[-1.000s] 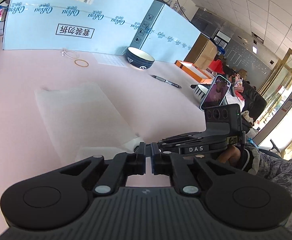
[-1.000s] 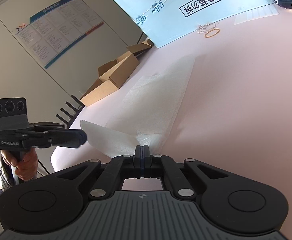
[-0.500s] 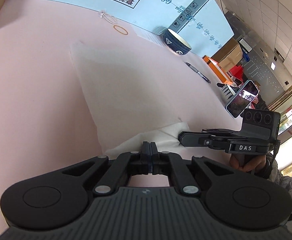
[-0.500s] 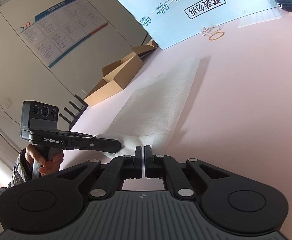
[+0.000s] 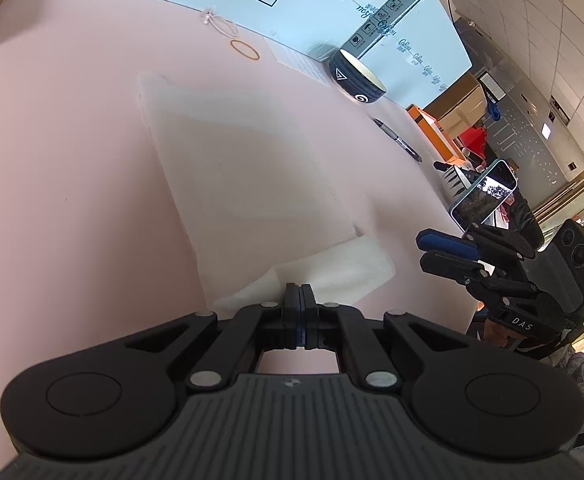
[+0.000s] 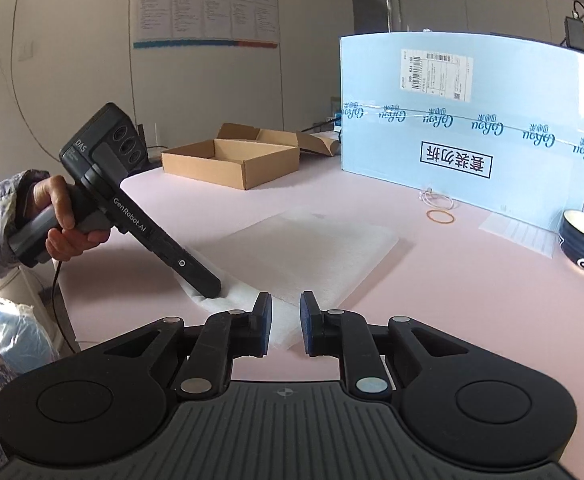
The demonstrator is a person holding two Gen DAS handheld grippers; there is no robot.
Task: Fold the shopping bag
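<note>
The pink tabletop (image 6: 472, 300) is the biggest thing here. At 12 o'clock on it stands a big light-blue box (image 6: 468, 120) with a white label. At 11 o'clock sits an open brown cardboard box (image 6: 231, 160).

The white shopping bag (image 6: 308, 248) lies flat in the middle of the tabletop, with its near end folded over into a small flap (image 5: 332, 272).

The left tool (image 5: 300, 300) is clenched tight on the near edge of that flap. In the right wrist view it (image 6: 211, 290) comes in from 9 o'clock, held by a hand (image 6: 63, 220), with its tip pressed down on the bag.

The right tool (image 6: 285, 320) is letting go. Its jaws are opening, with a gap between them, and its pads do not press on the bag behind them. In the left wrist view it (image 5: 426, 250) hangs at 3 o'clock, apart from the bag.

A dark blue bowl (image 5: 358, 76) sits at 1 o'clock by the blue box. A black pen (image 5: 398, 144) lies near the bowl. A tan rubber band (image 5: 245, 49) and a bit of white string (image 5: 217, 22) lie at 12 o'clock.
</note>
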